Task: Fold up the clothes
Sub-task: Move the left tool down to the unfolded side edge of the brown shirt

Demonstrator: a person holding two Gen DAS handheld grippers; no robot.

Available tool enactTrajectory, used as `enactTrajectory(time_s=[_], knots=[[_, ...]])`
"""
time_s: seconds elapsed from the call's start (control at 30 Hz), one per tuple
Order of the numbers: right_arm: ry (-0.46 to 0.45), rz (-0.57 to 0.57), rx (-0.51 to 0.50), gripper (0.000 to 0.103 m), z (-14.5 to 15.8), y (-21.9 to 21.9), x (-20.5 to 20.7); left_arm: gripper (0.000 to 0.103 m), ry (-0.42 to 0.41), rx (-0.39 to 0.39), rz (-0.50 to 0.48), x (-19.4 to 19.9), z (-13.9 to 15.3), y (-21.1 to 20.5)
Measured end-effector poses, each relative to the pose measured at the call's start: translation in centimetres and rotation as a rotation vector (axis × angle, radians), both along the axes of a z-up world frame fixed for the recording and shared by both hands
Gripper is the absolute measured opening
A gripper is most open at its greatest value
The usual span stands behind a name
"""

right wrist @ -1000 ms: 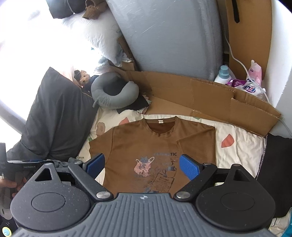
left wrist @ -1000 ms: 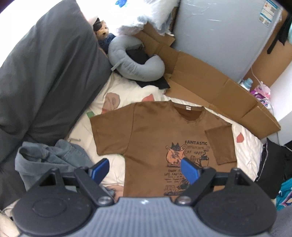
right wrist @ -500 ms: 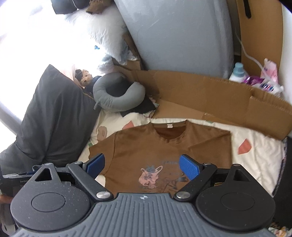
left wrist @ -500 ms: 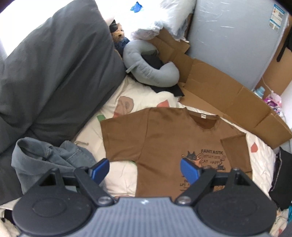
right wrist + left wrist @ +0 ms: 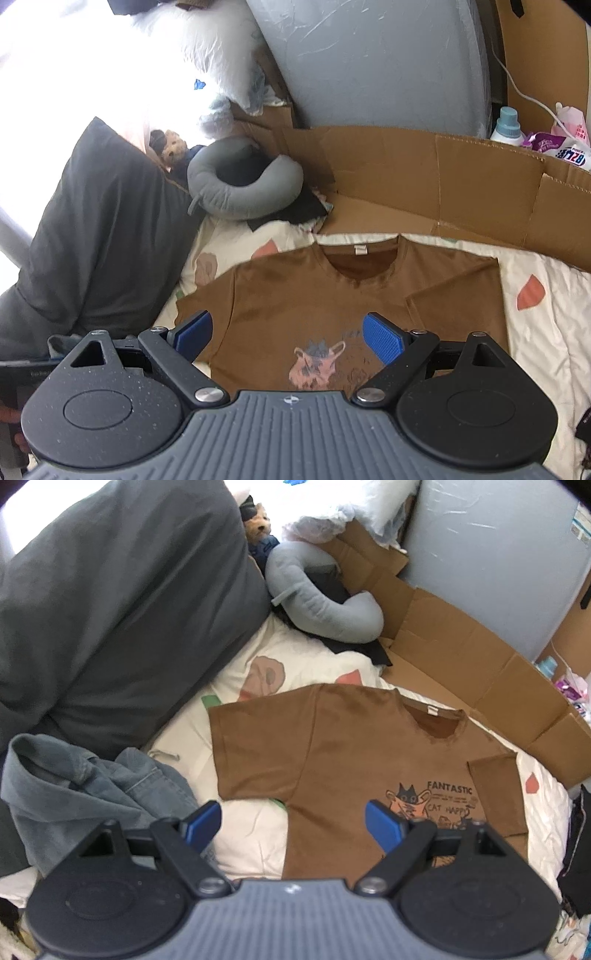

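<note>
A brown T-shirt [image 5: 362, 760] with a cat print lies flat, front up, on the white patterned bedsheet [image 5: 255, 834]; its right sleeve is folded in over the body. It also shows in the right wrist view [image 5: 332, 295]. My left gripper [image 5: 293, 821] is open and empty, held above the shirt's left side near the left sleeve. My right gripper [image 5: 288, 334] is open and empty, held above the shirt's printed chest.
A large dark grey pillow [image 5: 110, 620] stands on the left. Crumpled blue-grey jeans [image 5: 85, 786] lie at the near left. A grey neck pillow [image 5: 321, 605] and a teddy bear [image 5: 258, 524] sit at the back. Flattened cardboard [image 5: 480, 664] lines the far side. Bottles [image 5: 506, 125] stand behind the cardboard.
Both grippers have moved forward and left over the bed, so the shirt sits lower and further right in both views. Both stay open and empty.
</note>
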State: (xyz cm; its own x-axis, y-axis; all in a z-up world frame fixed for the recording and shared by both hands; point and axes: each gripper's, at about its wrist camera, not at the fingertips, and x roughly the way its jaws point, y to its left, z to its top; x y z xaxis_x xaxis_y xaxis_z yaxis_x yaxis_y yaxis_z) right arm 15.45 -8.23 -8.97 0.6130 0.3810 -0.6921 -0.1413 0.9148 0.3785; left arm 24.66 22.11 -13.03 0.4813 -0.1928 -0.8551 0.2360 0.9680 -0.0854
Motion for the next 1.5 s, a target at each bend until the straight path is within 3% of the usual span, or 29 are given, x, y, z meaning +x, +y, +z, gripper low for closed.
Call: enactTrajectory(time_s=[0.47, 0.9, 0.97, 1.03, 1.37, 1.5], knots=[[0.041, -0.028, -0.018, 0.092, -4.6, 0.5, 4.6, 0.087, 0.026, 0.024, 0.011, 2.8, -4.8, -1.8], [0.084, 0.031, -0.015, 0.092, -8.3, 3.4, 8.5, 0.084, 0.037, 0.0, 0.122, 5.9, -8.0, 1.0], [0.078, 0.049, -0.01, 0.092, -8.4, 4.3, 8.8, 0.079, 0.039, -0.014, 0.134, 6.3, -8.6, 1.6], [0.078, 0.063, -0.012, 0.092, -8.7, 5.1, 9.1, 0.066, 0.05, -0.031, 0.142, 6.7, -9.3, 2.2], [0.092, 0.128, 0.016, 0.089, -11.0, 8.6, 10.3, 0.054, 0.092, -0.083, 0.196, 9.5, -13.3, 4.1], [0.114, 0.122, 0.009, 0.083, -12.3, 9.3, 10.6, 0.034, 0.132, -0.106, 0.231, 11.0, -15.6, 5.0]])
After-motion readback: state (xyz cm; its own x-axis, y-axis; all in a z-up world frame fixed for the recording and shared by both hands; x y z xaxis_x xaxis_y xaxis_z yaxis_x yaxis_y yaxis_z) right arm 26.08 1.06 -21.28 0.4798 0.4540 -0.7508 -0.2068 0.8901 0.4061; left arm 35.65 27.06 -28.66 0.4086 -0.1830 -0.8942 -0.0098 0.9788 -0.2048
